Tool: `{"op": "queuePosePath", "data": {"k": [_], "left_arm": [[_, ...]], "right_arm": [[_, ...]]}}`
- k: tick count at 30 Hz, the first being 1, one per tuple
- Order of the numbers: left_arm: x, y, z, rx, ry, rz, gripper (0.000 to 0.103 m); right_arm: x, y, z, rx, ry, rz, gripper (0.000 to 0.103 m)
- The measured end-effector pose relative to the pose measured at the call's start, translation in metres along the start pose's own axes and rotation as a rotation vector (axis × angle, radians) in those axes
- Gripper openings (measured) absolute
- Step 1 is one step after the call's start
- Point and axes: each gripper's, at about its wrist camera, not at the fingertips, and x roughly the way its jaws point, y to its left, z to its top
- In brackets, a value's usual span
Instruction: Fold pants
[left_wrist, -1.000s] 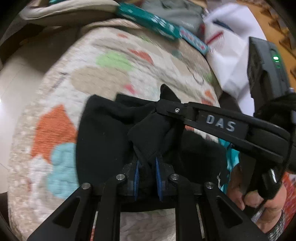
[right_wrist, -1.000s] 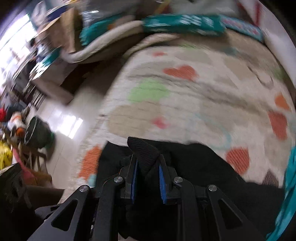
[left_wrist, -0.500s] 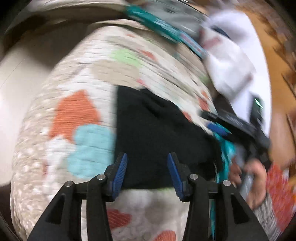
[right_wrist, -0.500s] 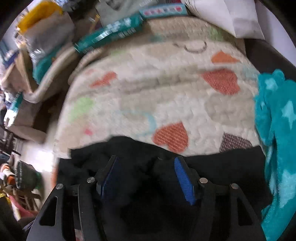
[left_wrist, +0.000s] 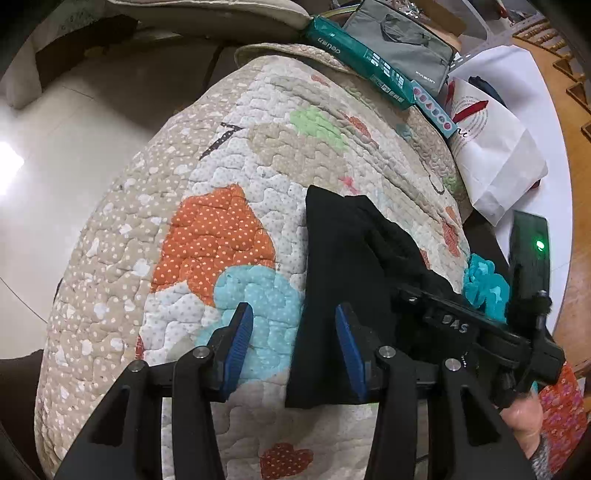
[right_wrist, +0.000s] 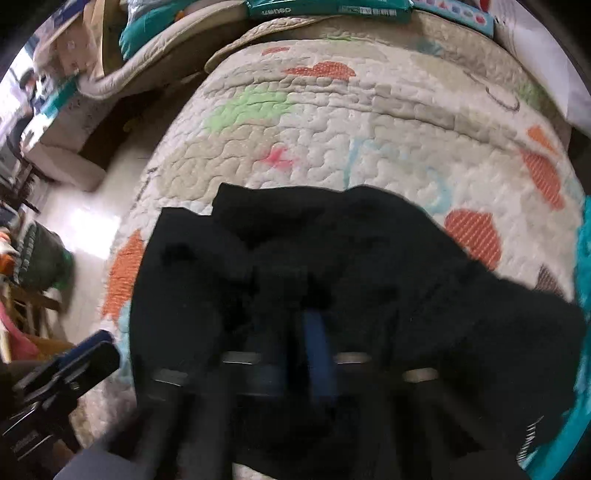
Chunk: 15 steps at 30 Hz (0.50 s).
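Left gripper (left_wrist: 293, 347) hangs with its jaws apart and empty, just above the near edge of the black pants (left_wrist: 343, 280). Right gripper (right_wrist: 295, 343) is blurred; its blue pads look drawn close over dark cloth, though I cannot tell whether they pinch it. I judge the pants partly folded into a bunched rectangle on the quilt (left_wrist: 207, 177), still needing tidying. Beyond, a teal box (left_wrist: 360, 57) and paper bag (left_wrist: 495, 155) crowd the far edge.
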Motion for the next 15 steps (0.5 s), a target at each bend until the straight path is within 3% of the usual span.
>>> {"op": "queuePosePath", "data": {"k": [4,7,11,13,15], "left_arm": [[-0.002,-0.002,0.005,-0.004,-0.005,-0.002,0.045],[0.000,-0.011,0.009,0.015,-0.008,-0.003,0.046],[0.011,-0.022,0.010,0.029,0.019,-0.017,0.047],[0.018,-0.029,0.006,0.039,0.034,-0.020,0.048],[0.027,-0.035,0.001,0.052,0.054,-0.023,0.049]], "right_arm": [[-0.030,-0.023,0.001,0.075,-0.075,0.037,0.004],[-0.044,-0.043,-0.001,0.099,-0.093,-0.019,0.004],[-0.042,-0.073,-0.011,0.161,-0.046,-0.084,0.004],[-0.032,-0.081,-0.017,0.162,0.000,-0.107,0.005],[-0.016,-0.080,-0.022,0.132,0.089,-0.191,0.005]]}}
